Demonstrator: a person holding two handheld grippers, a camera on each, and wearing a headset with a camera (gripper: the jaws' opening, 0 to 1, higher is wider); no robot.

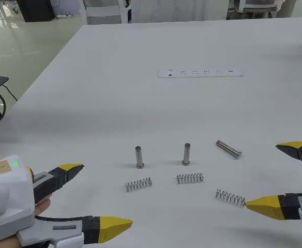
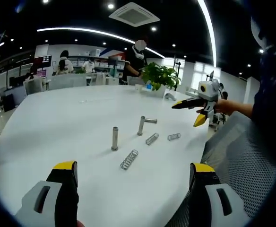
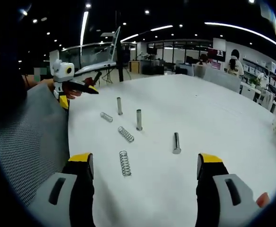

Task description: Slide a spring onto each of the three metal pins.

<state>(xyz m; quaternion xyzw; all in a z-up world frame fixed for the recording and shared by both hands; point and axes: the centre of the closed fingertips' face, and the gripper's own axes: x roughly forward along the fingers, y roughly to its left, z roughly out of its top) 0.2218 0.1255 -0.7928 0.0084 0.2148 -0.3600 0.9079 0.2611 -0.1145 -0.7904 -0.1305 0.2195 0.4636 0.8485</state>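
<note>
Jaws wide and empty, left gripper (image 1: 105, 195) and right gripper (image 1: 262, 175) flank the three springs (image 1: 190, 178), bare table (image 1: 115, 103) beyond the pins (image 1: 139, 156).

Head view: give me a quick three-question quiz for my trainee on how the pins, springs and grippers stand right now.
1. True or false: all three metal pins stand upright.
2. How many of the three springs already sit on a pin? A) none B) one C) two
3. Fill in: the left gripper and the right gripper are both ___.

Key:
1. False: the pin nearest the right gripper lies on its side.
2. A: all three lie loose on the table.
3. Open.
</note>
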